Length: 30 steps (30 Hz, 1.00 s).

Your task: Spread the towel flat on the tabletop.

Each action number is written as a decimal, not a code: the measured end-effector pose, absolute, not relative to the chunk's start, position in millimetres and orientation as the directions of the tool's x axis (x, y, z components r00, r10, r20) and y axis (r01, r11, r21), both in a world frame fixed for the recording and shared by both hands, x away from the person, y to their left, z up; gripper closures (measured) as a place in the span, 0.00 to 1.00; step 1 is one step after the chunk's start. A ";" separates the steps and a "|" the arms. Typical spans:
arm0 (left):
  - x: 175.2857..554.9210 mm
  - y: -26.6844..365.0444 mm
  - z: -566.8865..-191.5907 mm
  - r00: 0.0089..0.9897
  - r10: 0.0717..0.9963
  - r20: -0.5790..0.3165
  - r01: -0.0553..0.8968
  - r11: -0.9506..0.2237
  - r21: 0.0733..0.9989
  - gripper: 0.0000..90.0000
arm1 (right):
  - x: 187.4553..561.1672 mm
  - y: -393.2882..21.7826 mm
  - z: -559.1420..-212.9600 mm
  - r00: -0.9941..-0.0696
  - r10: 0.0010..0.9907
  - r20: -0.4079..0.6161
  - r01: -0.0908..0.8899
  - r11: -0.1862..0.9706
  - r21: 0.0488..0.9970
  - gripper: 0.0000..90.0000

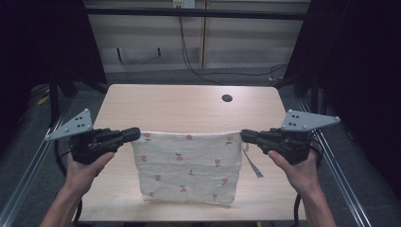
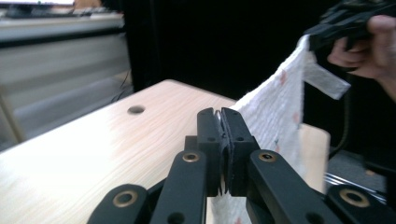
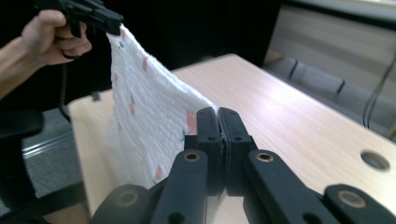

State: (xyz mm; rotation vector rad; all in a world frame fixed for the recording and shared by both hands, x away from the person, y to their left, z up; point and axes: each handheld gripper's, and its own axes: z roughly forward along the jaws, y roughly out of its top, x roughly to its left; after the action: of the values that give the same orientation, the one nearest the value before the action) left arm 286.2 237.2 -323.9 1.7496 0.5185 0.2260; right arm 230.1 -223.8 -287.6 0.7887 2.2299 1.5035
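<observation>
Both tongs, left [image 1: 134, 135] and right [image 1: 246, 136], are clamped on the cloth's [image 1: 187, 165] top corners, its stretched upper edge running left-right across mid-frame, lower edge draping onto the bench [image 1: 189, 101].

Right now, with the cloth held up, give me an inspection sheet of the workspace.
Surface: wooden table, round hole near the far edge.
Job's things: white printed cloth stretched by its top corners, hanging; tag dangles on its right side.
Clutter: nothing seen.
Grippers: left claw and right claw each shut on a top corner.
Cables: black cable on the floor beyond.
Surroundings: metal rails, dark curtains.
</observation>
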 end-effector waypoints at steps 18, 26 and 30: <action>336.6 228.6 -391.2 0.816 0.531 -0.231 0.383 -0.196 0.903 0.97 | 291.6 -220.6 -361.9 -0.744 0.663 0.083 0.372 0.308 0.876 0.98; 353.8 219.3 -412.5 0.795 0.555 -0.246 0.421 -0.213 0.882 0.97 | 320.4 -223.0 -384.6 -0.711 0.691 0.132 0.415 0.261 0.872 0.98; 366.7 217.6 -422.5 0.775 0.572 -0.269 0.446 -0.194 0.874 0.97 | 333.2 -219.3 -396.8 -0.703 0.697 0.142 0.433 0.261 0.863 0.98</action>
State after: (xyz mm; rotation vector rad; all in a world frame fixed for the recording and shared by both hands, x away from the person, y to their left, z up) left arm 366.7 217.6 -422.5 1.8294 0.7843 0.1375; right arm 333.2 -219.3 -396.8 1.0469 2.2670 1.4170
